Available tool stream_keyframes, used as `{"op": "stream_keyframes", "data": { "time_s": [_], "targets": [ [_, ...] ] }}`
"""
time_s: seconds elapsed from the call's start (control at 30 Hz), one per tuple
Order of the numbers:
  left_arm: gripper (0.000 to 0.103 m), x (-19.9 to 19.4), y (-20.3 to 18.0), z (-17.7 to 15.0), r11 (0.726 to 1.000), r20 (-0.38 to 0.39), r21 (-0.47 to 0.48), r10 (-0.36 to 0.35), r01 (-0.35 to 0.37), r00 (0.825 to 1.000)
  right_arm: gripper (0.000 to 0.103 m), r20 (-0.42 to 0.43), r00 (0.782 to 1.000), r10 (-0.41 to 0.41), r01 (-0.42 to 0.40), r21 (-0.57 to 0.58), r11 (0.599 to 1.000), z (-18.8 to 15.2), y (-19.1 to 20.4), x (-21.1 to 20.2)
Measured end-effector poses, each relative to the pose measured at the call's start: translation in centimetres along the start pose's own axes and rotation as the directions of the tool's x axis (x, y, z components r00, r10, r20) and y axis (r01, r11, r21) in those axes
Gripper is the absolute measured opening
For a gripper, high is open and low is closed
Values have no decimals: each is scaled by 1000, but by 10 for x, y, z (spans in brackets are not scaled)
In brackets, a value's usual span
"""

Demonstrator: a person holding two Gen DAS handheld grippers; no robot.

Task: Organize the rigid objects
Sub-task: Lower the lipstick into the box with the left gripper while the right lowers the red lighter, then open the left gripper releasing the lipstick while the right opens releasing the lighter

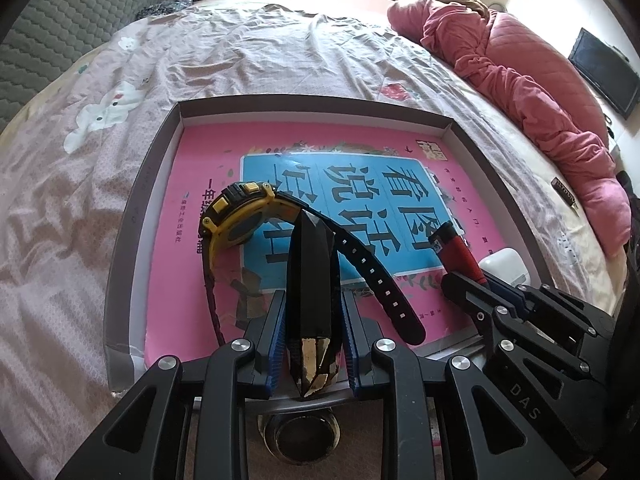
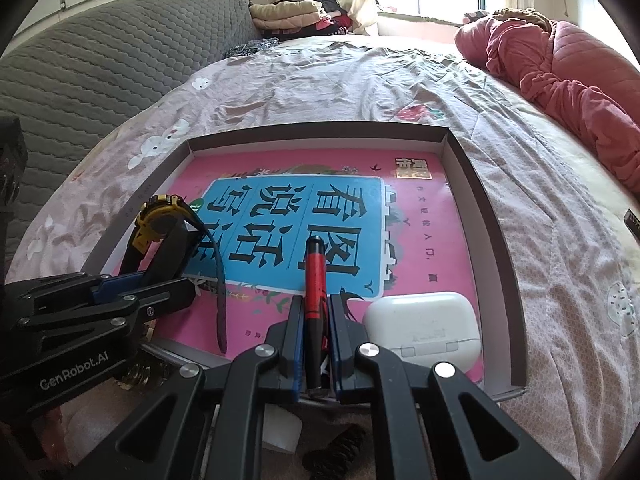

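- The left hand-held gripper (image 1: 312,320) is clamped on a black faceted stick (image 1: 310,276) with worn gold at its near end; the stick's tip points into the tray.
- The right hand-held gripper (image 2: 316,328) is closed tight on a red pen (image 2: 316,280) with a black cap, which points over the book.
- A shallow cardboard tray (image 1: 304,102) lies on the bed (image 1: 240,56), holding a pink book (image 2: 420,216) with a blue title panel.
- A yellow-and-black watch (image 1: 236,216) rests on the book at the tray's left side, its strap passing behind the stick.
- A white earbud case (image 2: 424,326) sits on the book near the tray's right front corner, just beside the right hand-held gripper.
- A pink quilt (image 2: 568,72) is heaped along the bed's right edge.
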State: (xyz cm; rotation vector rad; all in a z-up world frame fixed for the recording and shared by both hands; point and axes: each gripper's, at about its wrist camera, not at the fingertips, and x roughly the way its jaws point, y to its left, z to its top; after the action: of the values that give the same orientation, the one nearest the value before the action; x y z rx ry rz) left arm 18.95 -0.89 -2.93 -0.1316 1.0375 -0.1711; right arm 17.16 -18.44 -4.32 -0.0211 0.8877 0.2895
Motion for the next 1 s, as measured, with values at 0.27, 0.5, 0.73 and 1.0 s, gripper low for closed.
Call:
{"op": "stream_keyframes", "data": {
  "time_s": [0.27, 0.5, 0.73, 1.0],
  "targets": [
    [26, 2, -5, 1, 1000, -9, 10, 9, -9, 1000, 11, 83, 994, 66, -73, 82, 994, -6, -17, -16],
    [26, 3, -7, 2, 1000, -10, 13, 8, -8, 1000, 11, 138, 987, 82, -98, 108, 989, -8, -26, -28],
    [26, 3, -12, 2, 1000, -15, 26, 0, 1, 1000, 11, 176, 981, 86, -106, 107, 989, -7, -28, -34],
    [26, 4, -15, 3, 1000, -15, 29, -1, 2, 1000, 11, 194, 978, 82, -110, 138, 984, -9, -35, -38]
  ]
}}
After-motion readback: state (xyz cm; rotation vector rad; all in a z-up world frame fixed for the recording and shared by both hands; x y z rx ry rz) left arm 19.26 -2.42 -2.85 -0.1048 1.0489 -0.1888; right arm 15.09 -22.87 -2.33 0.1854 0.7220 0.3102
